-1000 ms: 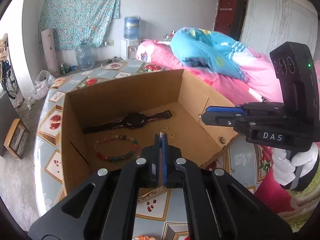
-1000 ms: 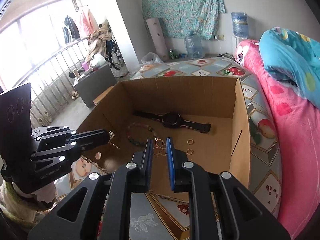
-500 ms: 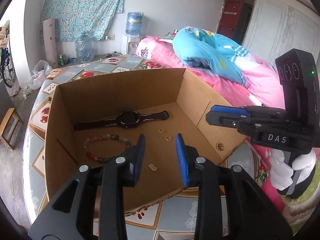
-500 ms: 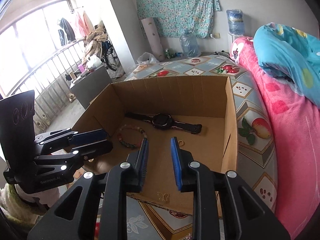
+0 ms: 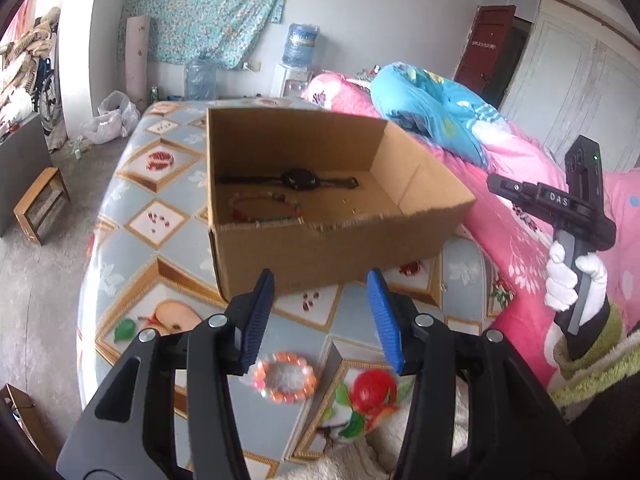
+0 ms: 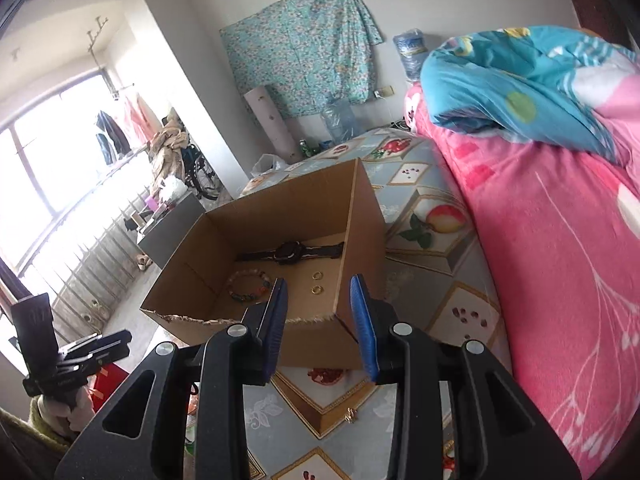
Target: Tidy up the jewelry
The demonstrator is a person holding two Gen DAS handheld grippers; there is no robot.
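Both claws are observed empty, their jaws just opened: left claw (image 5: 320, 316), right claw (image 6: 320, 320). An orange bead bracelet (image 5: 285, 377) is left on the table (image 5: 132, 200), at six o'clock of the cardboard box (image 5: 320, 252), presumably awaiting collection.

The only legible lettering is "DAS", in white capitals on the black body of the right gripper (image 5: 520, 194) at the right edge of the left wrist view, while the label on the water bottle (image 5: 300, 45) at upper centre is too blurred to read.
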